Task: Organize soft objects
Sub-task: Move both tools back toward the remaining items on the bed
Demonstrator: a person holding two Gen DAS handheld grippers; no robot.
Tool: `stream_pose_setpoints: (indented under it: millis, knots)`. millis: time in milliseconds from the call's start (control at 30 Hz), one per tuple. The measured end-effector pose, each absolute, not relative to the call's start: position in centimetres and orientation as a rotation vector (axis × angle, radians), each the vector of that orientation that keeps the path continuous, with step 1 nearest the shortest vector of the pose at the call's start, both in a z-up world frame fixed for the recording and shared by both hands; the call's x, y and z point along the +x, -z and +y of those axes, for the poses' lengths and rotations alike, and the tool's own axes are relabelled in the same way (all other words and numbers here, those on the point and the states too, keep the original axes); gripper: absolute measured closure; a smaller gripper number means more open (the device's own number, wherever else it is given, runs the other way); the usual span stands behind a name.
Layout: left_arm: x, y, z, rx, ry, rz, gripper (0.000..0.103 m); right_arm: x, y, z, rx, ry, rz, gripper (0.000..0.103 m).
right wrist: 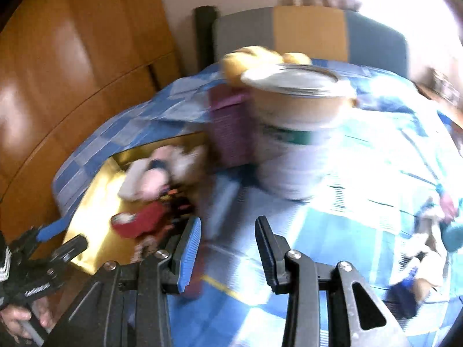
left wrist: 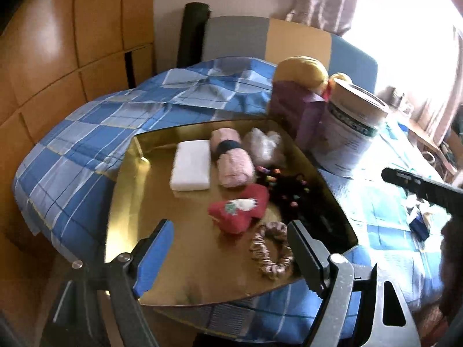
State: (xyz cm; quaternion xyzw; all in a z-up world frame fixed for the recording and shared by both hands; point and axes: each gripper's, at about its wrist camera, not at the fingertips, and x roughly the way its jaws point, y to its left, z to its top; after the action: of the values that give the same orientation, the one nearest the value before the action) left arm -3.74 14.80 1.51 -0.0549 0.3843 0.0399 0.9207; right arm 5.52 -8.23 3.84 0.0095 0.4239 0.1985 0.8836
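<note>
**Soft things gathered on the gold tray, both tongs empty**

Already the shiny gold tray (left wrist: 162, 231) holds most of the soft goods. Seen from the left wrist, a white foam block (left wrist: 191, 165) lies at 10 o'clock, a rolled pink towel with a dark band (left wrist: 231, 162) at 12, a crumpled clear plastic bag (left wrist: 264, 147) at 1, a red plush piece (left wrist: 240, 209) near centre, a black hair tie with coloured beads (left wrist: 292, 188) at 3, and a striped pink fabric scrunchie (left wrist: 267, 253) at 5.

Over the tray's near edge, the left gripper (left wrist: 231, 243) stands wide apart with nothing between its pads. Partly open and also empty, the right gripper (right wrist: 228, 245) hangs over the blue checked bedspread (right wrist: 332, 231), its view blurred.

Beyond the tray stand a purple carton (left wrist: 292, 110) and a large white tin (left wrist: 350, 133). More small items lie at 3 o'clock on the bedspread, too smeared to name. Risks, as I judge them: a hasty reach could knock the tin, and a pad catching the rim could tip the tray on soft bedding.
</note>
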Motion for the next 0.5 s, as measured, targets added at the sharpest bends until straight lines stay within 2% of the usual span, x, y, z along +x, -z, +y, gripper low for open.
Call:
stream_pose_setpoints:
  millis: [500]
  knots:
    - [-2.9,-2.7,9.0,-0.015,0.094,0.784,0.022,9.2,-4.4,-26.3,0.132,0.087,0.811,0.064]
